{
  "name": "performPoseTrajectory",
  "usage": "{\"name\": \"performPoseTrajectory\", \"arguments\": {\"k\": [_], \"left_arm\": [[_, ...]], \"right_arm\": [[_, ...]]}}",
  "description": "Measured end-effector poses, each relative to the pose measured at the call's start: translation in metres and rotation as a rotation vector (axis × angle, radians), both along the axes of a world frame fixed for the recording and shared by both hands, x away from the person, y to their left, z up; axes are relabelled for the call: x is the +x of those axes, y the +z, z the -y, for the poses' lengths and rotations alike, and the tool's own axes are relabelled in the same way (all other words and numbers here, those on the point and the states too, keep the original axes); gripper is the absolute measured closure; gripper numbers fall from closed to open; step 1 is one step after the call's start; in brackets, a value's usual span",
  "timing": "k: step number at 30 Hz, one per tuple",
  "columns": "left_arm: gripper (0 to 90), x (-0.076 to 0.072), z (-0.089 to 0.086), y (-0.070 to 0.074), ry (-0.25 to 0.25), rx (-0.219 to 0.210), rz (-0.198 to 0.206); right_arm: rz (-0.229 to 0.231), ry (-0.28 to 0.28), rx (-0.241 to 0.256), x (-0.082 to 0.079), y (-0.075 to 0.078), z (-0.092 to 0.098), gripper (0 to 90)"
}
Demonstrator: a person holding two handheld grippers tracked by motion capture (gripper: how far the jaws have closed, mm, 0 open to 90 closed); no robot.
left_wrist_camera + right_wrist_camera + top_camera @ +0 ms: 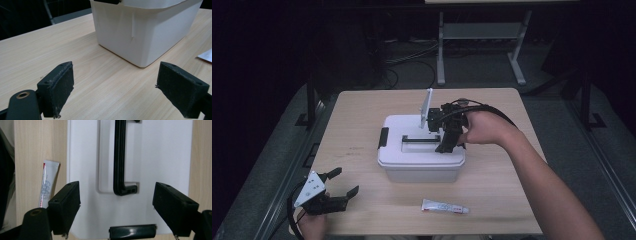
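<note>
— White box [421, 150] mid-surface [362, 120], lid on, black handle [119, 157] flat. Right tool [447, 145] over lid, jaws wide, empty; probably lining up on handle.
— Left tool [337, 187] near corner, spread wide, empty. Tube [444, 206] just beside box.

A: White box [147, 30]: top and lid cut off by the upper edge in the left gripper view.
B: Tube [444, 206]: print too small to read; in the right gripper view [47, 183] its lower end sits behind a jaw.
A: Handle [120, 157]: far end cropped there.
</note>
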State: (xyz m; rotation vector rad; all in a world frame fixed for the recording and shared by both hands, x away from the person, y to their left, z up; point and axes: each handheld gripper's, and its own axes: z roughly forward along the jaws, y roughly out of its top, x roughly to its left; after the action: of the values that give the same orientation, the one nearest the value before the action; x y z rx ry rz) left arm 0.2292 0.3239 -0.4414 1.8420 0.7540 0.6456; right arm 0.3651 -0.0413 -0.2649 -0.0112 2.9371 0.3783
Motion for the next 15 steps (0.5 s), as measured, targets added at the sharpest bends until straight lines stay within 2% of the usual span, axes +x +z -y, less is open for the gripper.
{"name": "performPoseTrajectory", "arguments": {"k": [7,10,15], "left_arm": [[13.5,0.000,0.000,0.000,-0.002,-0.004,0.000],[13.5,0.000,0.000,0.000,0.000,-0.002,-0.002],[13.5,0.000,-0.001,0.000,0.001,0.000,-0.002]], "right_arm": [[-0.004,0.014,-0.004,0.003,-0.002,-0.012,22.2],[-0.011,0.019,0.009,0.004,-0.005,-0.018,23.1],[-0.012,0.012,0.008,0.005,-0.007,-0.020,24.9]]}}
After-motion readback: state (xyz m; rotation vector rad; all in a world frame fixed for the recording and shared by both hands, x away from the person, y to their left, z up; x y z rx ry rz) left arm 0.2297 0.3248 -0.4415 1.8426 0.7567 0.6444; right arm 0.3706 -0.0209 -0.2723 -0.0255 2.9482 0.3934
